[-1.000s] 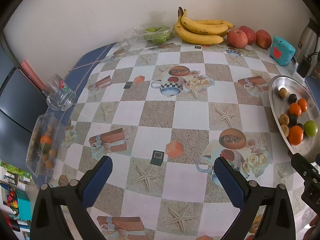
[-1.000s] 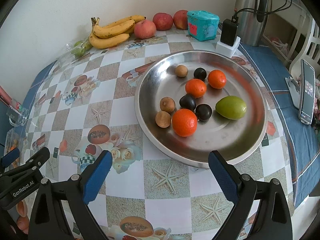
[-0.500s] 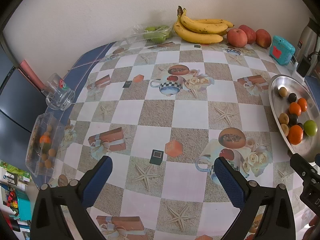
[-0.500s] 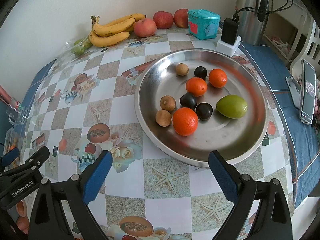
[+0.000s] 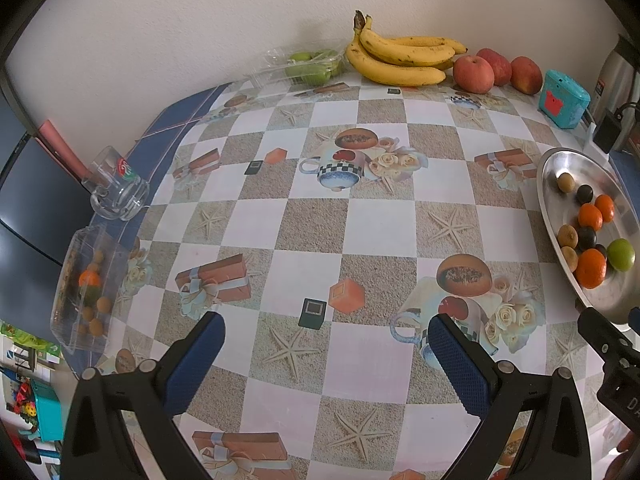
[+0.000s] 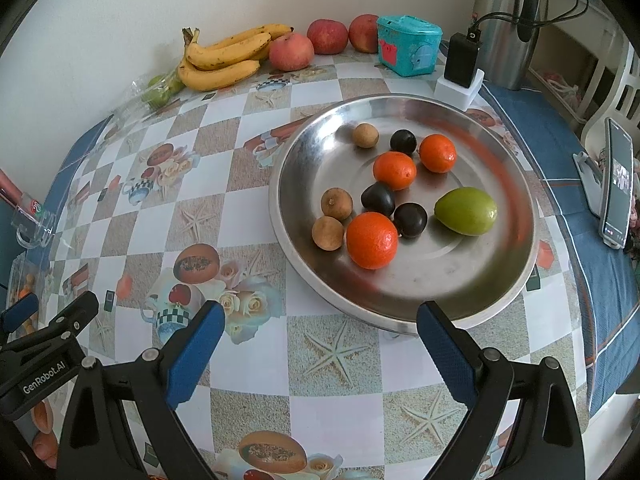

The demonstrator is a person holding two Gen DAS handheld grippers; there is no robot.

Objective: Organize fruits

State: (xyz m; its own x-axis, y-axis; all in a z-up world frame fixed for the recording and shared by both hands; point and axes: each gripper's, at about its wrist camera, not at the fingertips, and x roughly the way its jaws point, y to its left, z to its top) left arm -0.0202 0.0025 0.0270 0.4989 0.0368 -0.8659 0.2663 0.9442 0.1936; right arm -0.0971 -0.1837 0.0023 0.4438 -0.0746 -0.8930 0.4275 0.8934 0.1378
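A steel tray (image 6: 480, 280) holds three oranges (image 6: 372, 240), three dark plums (image 6: 378, 199), three small brown fruits (image 6: 337, 202) and a green fruit (image 6: 466, 210). My right gripper (image 6: 316, 356) hangs open just short of the tray's near rim, holding nothing. My left gripper (image 5: 324, 364) is open over the bare tablecloth, well left of the tray (image 5: 560, 168). Bananas (image 5: 400, 60) and three apples (image 5: 474, 74) lie along the back wall. A clear box (image 5: 86, 288) with small fruits sits at the table's left edge.
A clear pack of green fruits (image 5: 312, 66) lies left of the bananas. A teal tin (image 6: 408, 44), a charger (image 6: 462, 64) and a steel flask (image 6: 508, 20) stand behind the tray. A glass mug (image 5: 116, 190) lies at the left edge; a phone (image 6: 616, 188) stands far right.
Both grippers have drifted slightly back and down toward the table; the scene has shifted a little in each view. No fruit has moved and both grippers stay open.
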